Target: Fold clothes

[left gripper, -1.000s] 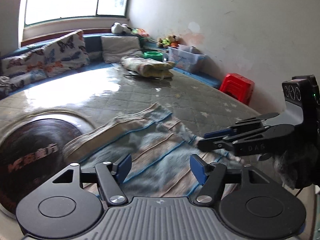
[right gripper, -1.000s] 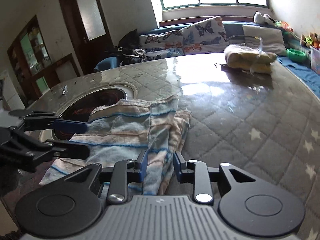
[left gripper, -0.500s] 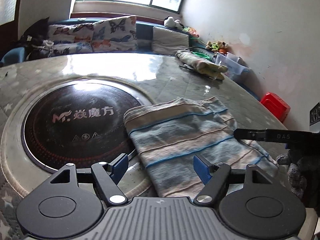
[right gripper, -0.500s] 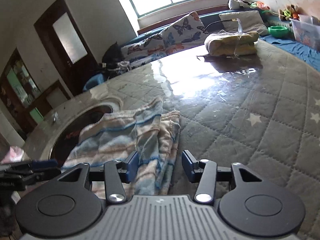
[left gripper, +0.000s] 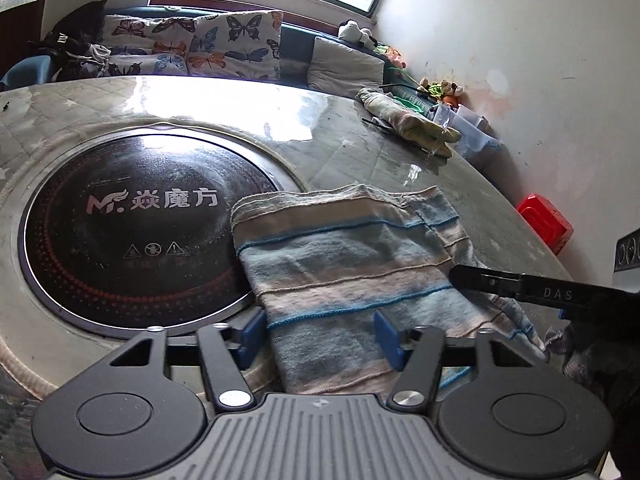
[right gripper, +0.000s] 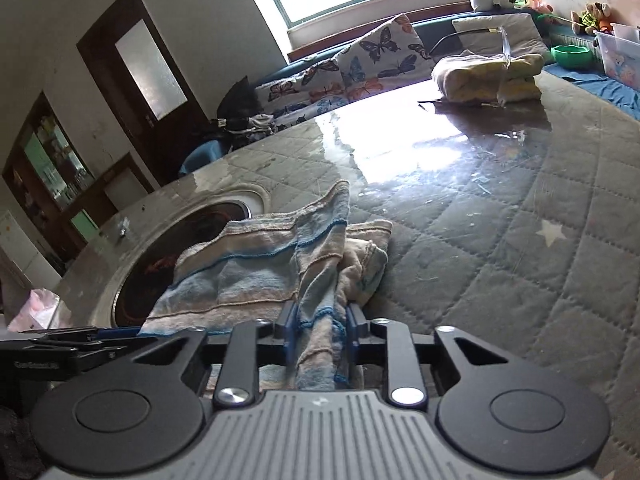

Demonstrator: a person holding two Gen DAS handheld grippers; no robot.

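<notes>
1. Your right gripper (right gripper: 319,332): jaws narrow, just been closing, blue pads pressed on a bunched fold of the striped cloth (right gripper: 256,276) at its near edge.
2. Your left gripper (left gripper: 320,338): jaws about half wide, just been closing; the striped cloth (left gripper: 352,276) passes between the pads, but neither pad presses on it (a gap shows on the left side).
3. Striped cloth, blue and beige bands: lies partly folded on the round quilted table (right gripper: 520,240), its far left corner overlapping the black hotplate (left gripper: 120,232) set in the table's middle.
4. Folded yellowish bundle (right gripper: 484,76): at the table's far edge, well apart from the cloth.
5. Butterfly cushions (left gripper: 192,48): on the bench beyond the table, under the window.
6. Red stool (left gripper: 546,226): on the floor by the wall.
</notes>
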